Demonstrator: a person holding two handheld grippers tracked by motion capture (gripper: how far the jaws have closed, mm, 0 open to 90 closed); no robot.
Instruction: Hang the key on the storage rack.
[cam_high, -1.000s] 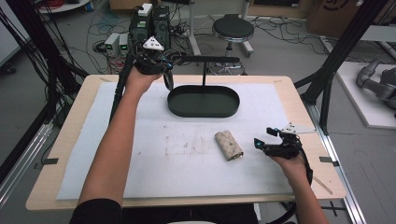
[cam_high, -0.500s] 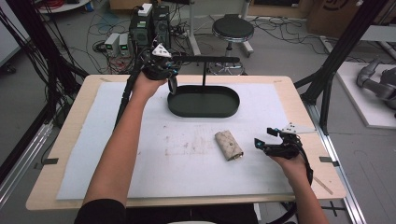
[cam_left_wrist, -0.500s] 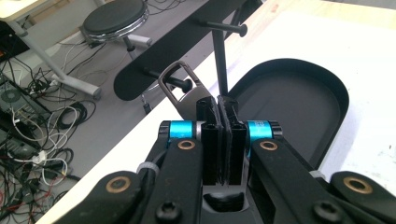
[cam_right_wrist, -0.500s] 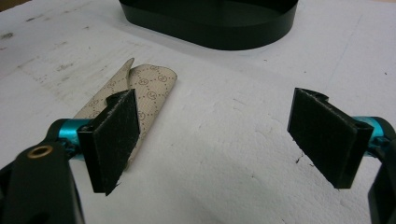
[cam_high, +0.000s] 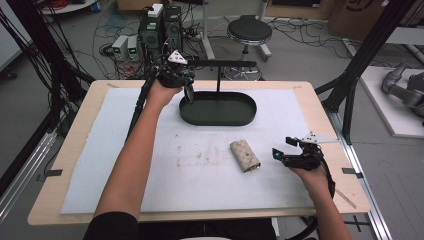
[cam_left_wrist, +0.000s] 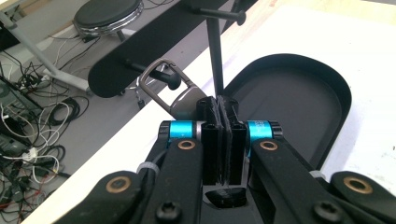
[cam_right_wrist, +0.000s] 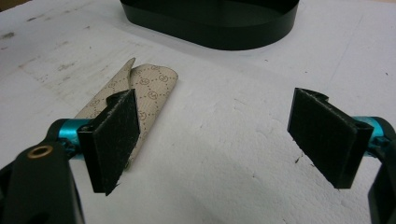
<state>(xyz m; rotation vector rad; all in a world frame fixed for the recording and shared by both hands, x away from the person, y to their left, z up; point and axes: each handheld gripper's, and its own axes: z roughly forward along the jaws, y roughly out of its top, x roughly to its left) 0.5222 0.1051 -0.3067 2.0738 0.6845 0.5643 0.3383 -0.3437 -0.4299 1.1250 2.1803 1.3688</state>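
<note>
Now your left gripper (cam_high: 188, 93), fingers clamped on the carabiner (cam_left_wrist: 169, 87), has swung right to the stand's peg (cam_left_wrist: 164, 77) over the tray (cam_high: 218, 108), ready to hook, while your right gripper (cam_high: 287, 150) waits wide beside the pouch (cam_high: 244, 155).

Lower part of carabiner clip (cam_left_wrist: 175, 91) hidden btwn left tool (cam_left_wrist: 222, 108) pads; beige pouch (cam_right_wrist: 135, 100) partly behind right tool's pad.

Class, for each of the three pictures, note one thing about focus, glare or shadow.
High view: even light, slightly soft; the black tray reads as a dark shape. Left gripper view: the metal clasp pinched in the left gripper catches a highlight; the white pad beyond is washed out. Right gripper view: the patterned pouch looks sharp; soft shadow in the foreground.
</note>
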